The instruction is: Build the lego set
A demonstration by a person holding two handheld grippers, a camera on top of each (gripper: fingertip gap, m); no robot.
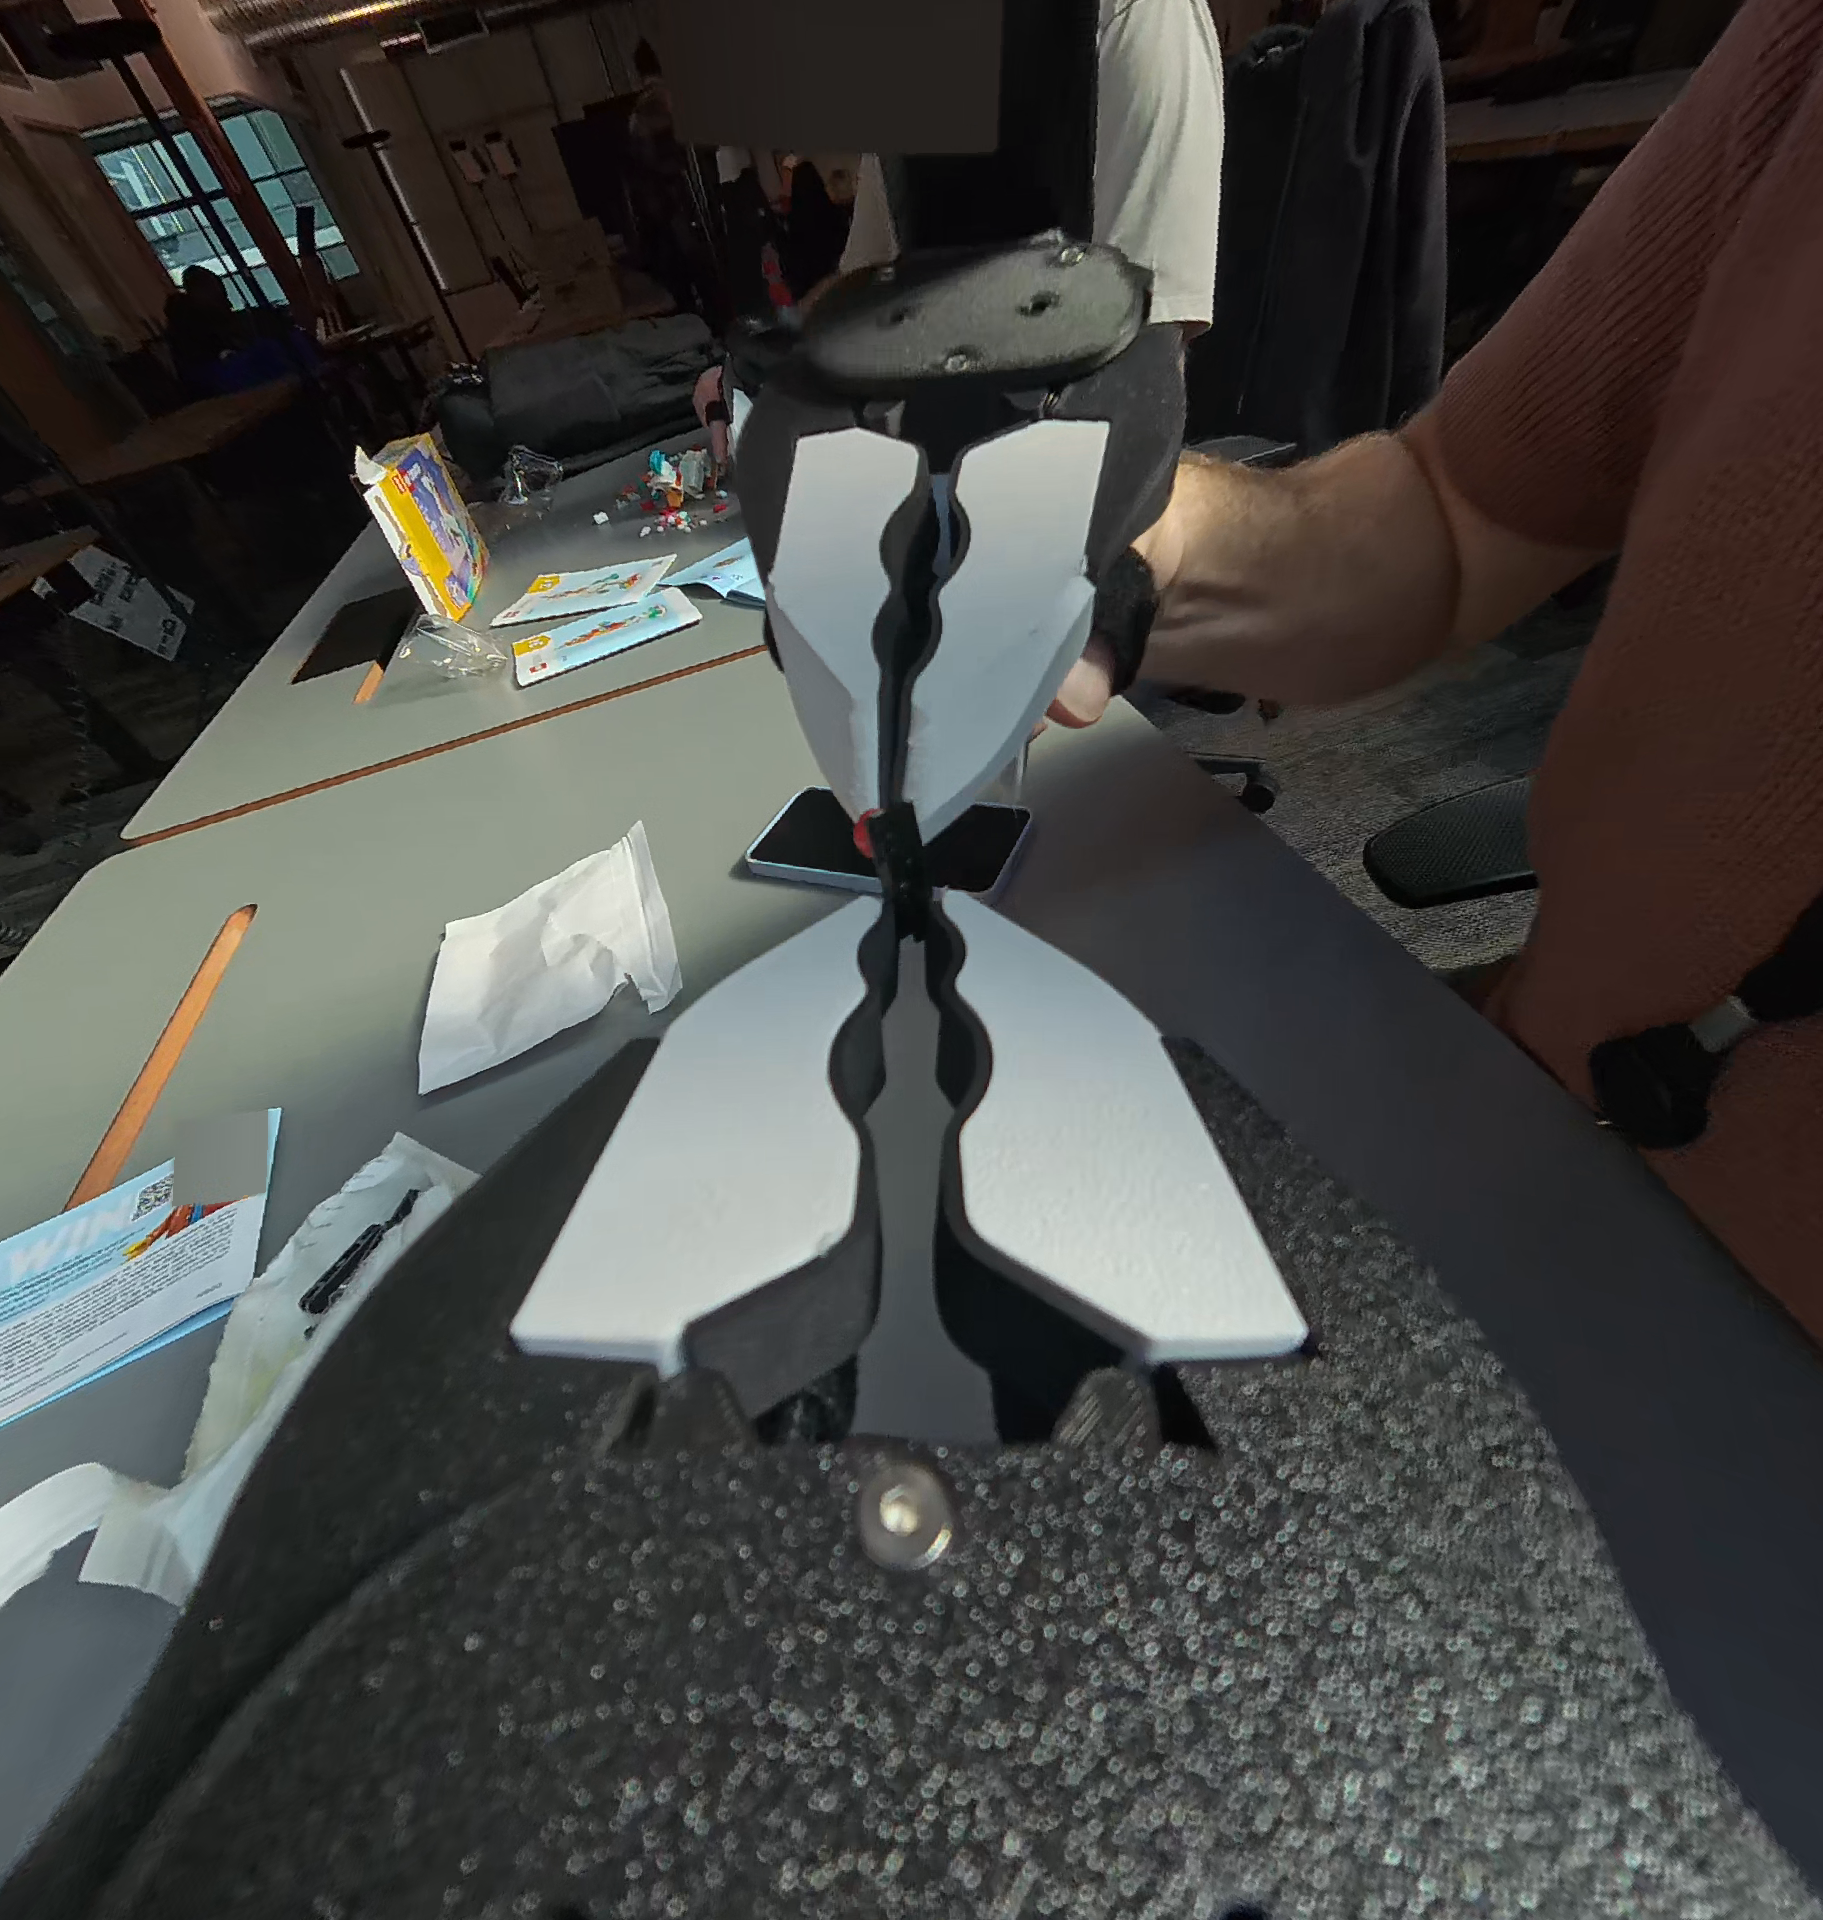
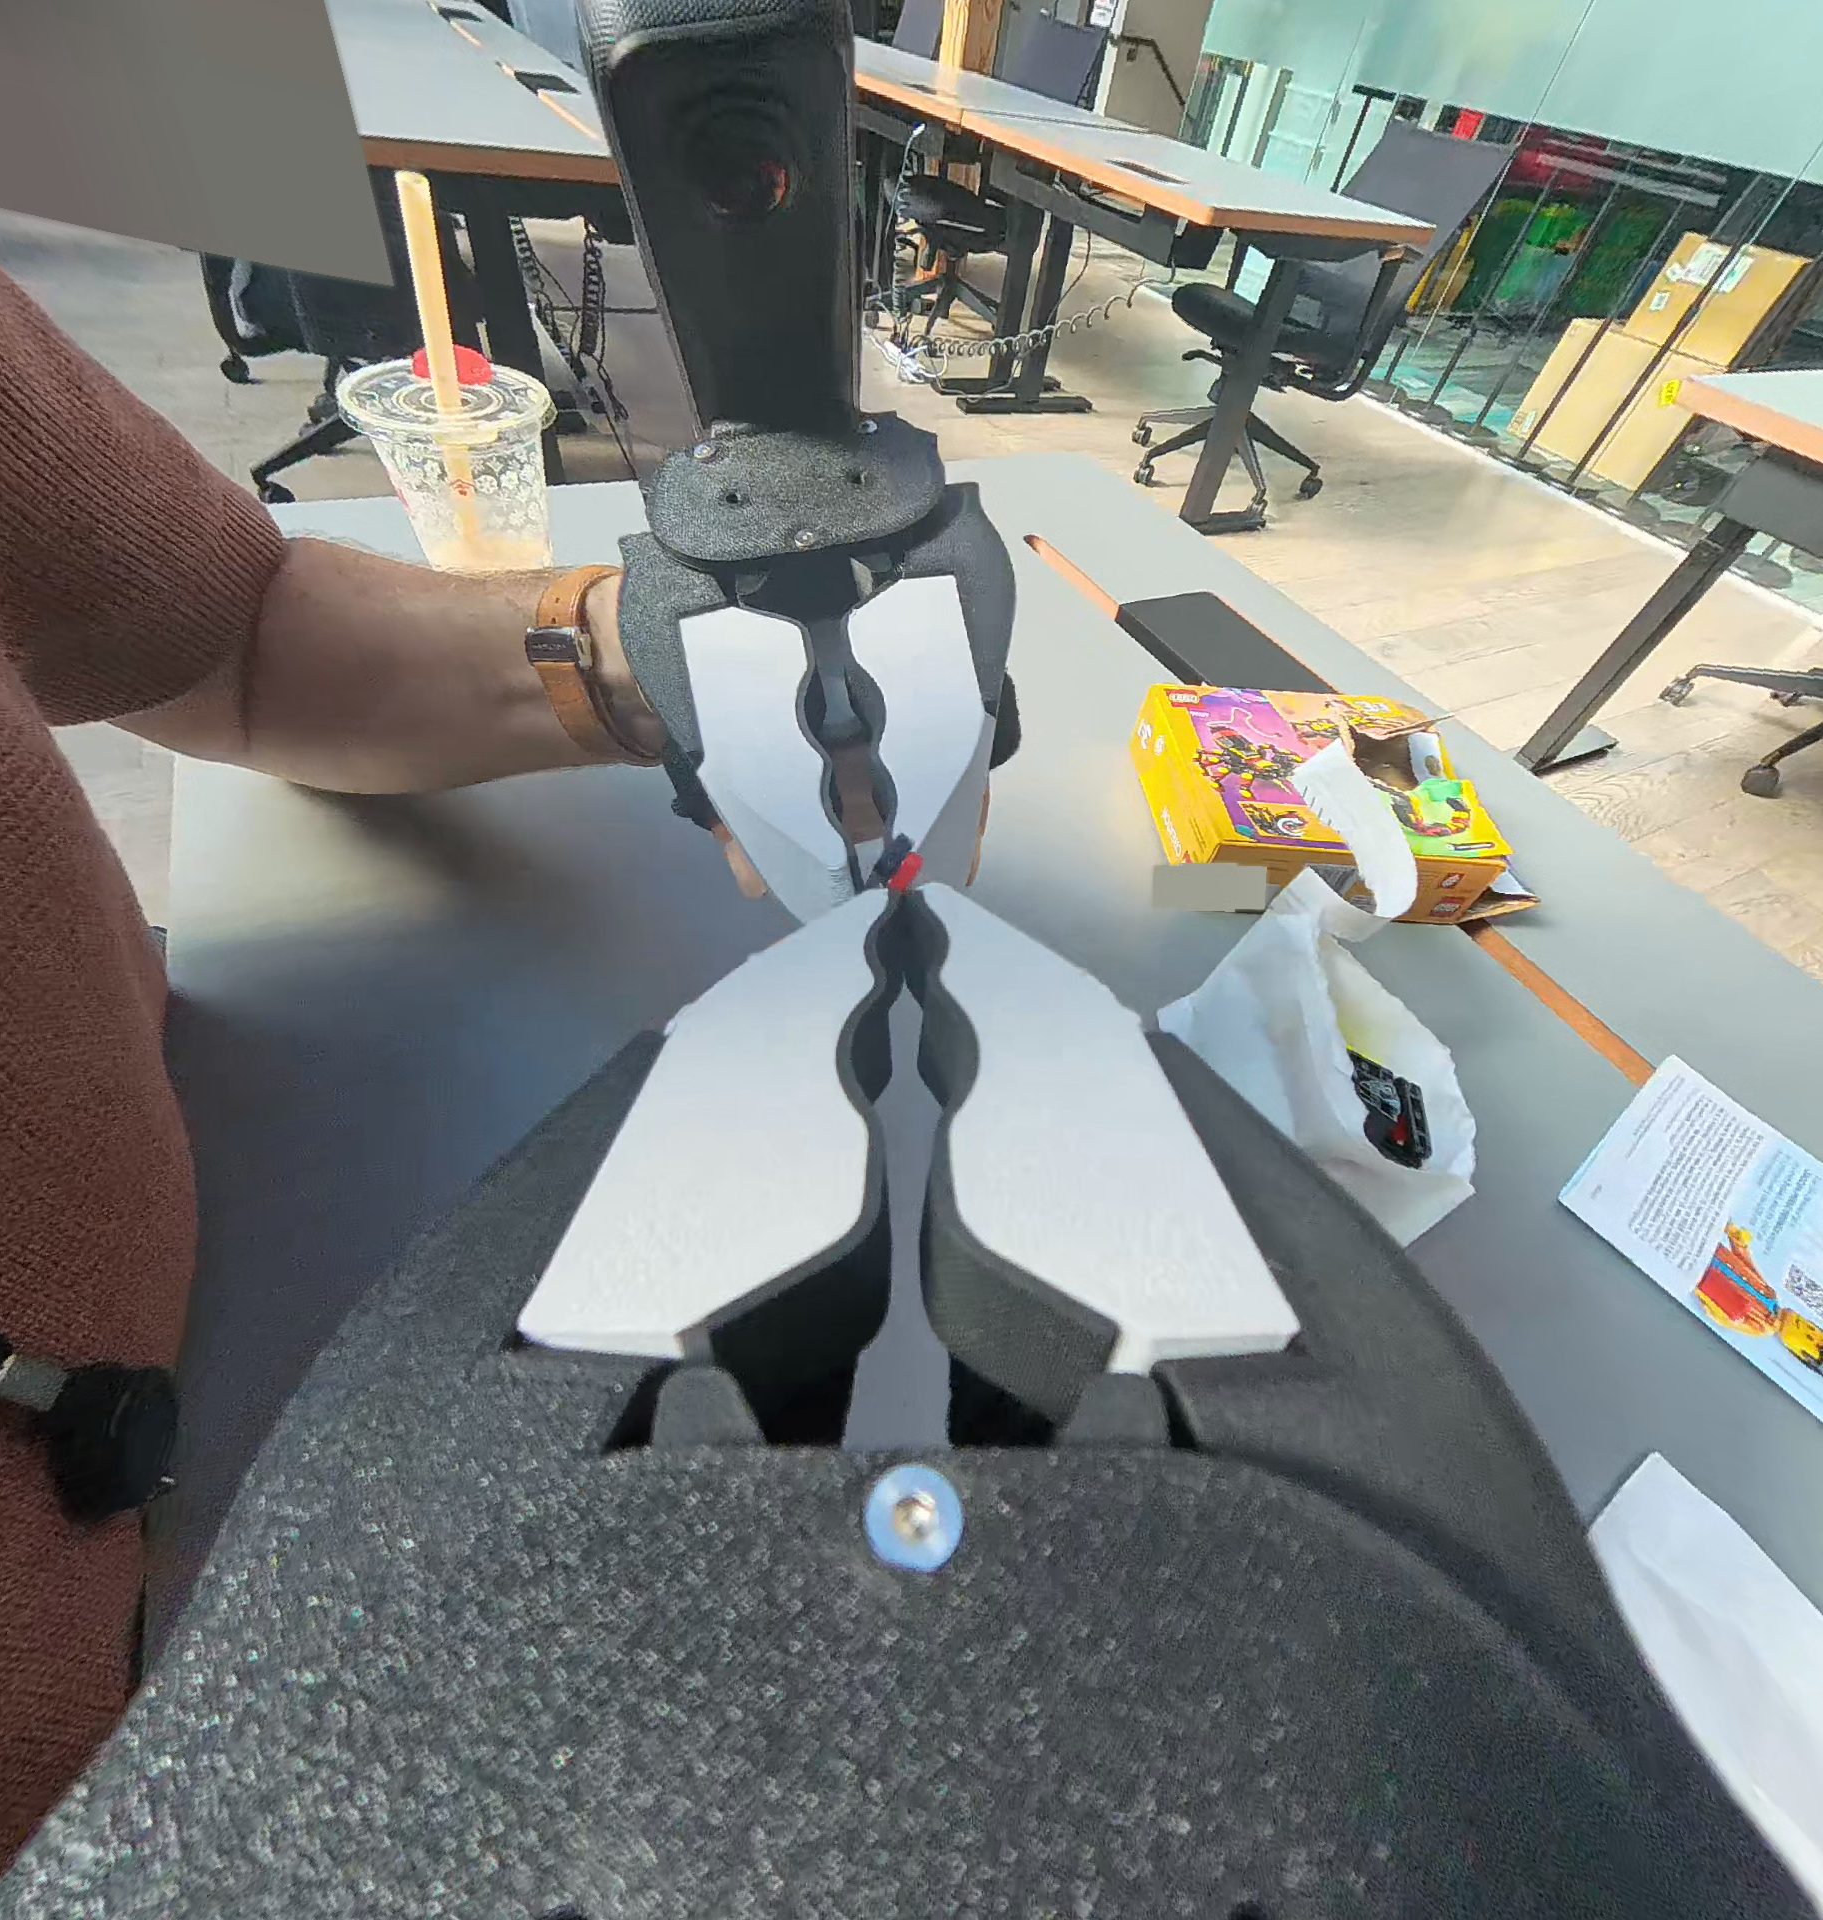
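Observation:
My two grippers meet tip to tip above the grey table (image 1: 367, 894). My left gripper (image 1: 902, 927) is shut on the near end of a small black Lego beam (image 1: 899, 862). My right gripper (image 2: 894, 902) faces it and is shut at the beam's other end, on a red pin (image 2: 899, 869) that sticks out of the beam's side (image 1: 863, 828). In the left wrist view the right gripper (image 1: 891, 816) comes in from above. In the right wrist view the left gripper (image 2: 879, 864) does the same. A person's hand holds each one.
A phone (image 1: 803, 844) lies under the grippers. A white bag (image 1: 543, 966), a leaflet (image 1: 107, 1288) and an opened bag with black parts (image 2: 1385, 1112) lie to the side. A yellow Lego box (image 2: 1302, 800) and a plastic cup (image 2: 450, 468) stand farther off.

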